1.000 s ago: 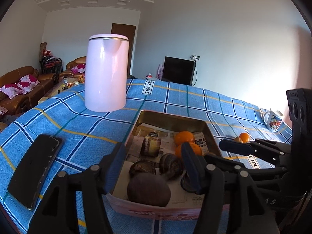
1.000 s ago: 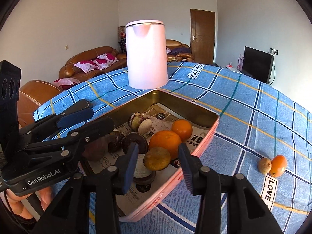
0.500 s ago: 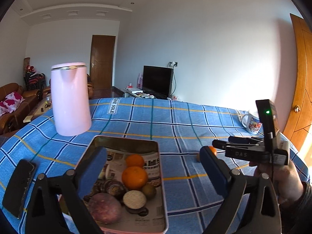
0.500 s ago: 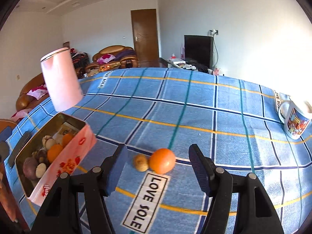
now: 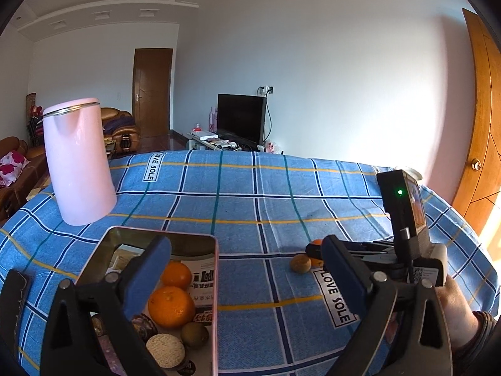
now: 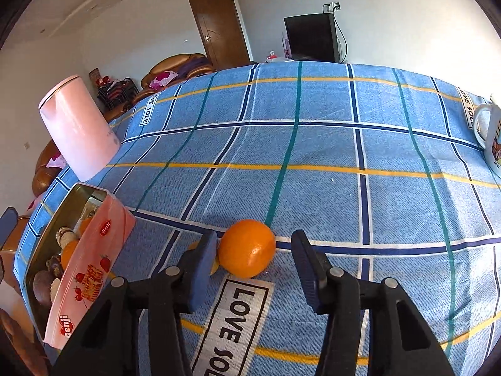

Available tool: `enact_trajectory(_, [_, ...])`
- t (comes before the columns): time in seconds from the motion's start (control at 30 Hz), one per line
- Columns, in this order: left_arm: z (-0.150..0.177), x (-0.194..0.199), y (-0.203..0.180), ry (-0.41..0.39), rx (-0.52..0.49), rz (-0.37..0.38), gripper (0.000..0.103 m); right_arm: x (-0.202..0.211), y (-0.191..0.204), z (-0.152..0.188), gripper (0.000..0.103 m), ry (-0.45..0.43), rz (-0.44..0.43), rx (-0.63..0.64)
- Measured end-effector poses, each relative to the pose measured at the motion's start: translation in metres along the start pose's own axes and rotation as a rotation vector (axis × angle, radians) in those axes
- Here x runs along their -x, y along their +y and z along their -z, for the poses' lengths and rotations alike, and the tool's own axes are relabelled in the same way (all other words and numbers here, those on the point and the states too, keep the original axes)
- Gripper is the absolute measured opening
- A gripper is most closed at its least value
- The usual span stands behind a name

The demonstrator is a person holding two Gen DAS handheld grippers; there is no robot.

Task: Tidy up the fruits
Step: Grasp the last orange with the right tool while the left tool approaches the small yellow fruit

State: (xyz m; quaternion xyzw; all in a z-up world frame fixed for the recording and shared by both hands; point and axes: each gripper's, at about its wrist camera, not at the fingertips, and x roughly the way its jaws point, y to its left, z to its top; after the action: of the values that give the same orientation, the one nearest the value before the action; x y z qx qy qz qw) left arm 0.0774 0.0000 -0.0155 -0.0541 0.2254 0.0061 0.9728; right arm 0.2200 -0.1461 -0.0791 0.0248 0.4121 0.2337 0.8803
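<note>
Since half-second ago: right gripper (image 6: 253, 261) closed in on orange (image 6: 246, 248), jaws spread wide, fruit now just ahead between tips, ungripped. Small brown fruit (image 5: 300, 263) beside its left jaw. Left gripper (image 5: 244, 277) open, empty, over tin (image 5: 214, 285) (already part-filled). Step: pick orange. Next: advance, squeeze.

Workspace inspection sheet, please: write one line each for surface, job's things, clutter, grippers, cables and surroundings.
Surface: table under a blue checked cloth.
Job's things: pink tin holding oranges and dark fruits; loose orange and small brown fruit on the cloth beside it.
Clutter: pink kettle, mug, black phone.
Grippers: left gripper open, empty, above the tin's right edge; right gripper open, orange between its fingers, not gripped.
Cables: one at the TV.
Surroundings: brown sofa, wooden door.
</note>
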Motion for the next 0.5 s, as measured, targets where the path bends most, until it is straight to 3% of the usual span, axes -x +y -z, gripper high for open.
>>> enact_trajectory(0.1, [0.0,-0.006,0.0,0.011,0.006,-0.017,0.099,-0.002,-0.008,0.0,0.05,0.01,-0.054,-0.04])
enact_trajectory(0.17, [-0.001,-0.009,-0.001,0.017,0.008,-0.022,0.099,-0.003,-0.01,0.001,0.04,0.015,-0.066,-0.046])
enact_trajectory(0.33, [-0.004,-0.014,-0.012,0.026,-0.013,-0.017,0.099,-0.003,-0.01,0.002,0.038,0.018,-0.091,-0.035])
enact_trajectory(0.5, [-0.003,-0.031,-0.031,0.062,-0.057,-0.011,0.099,0.018,-0.013,0.004,0.038,-0.068,0.017,0.026])
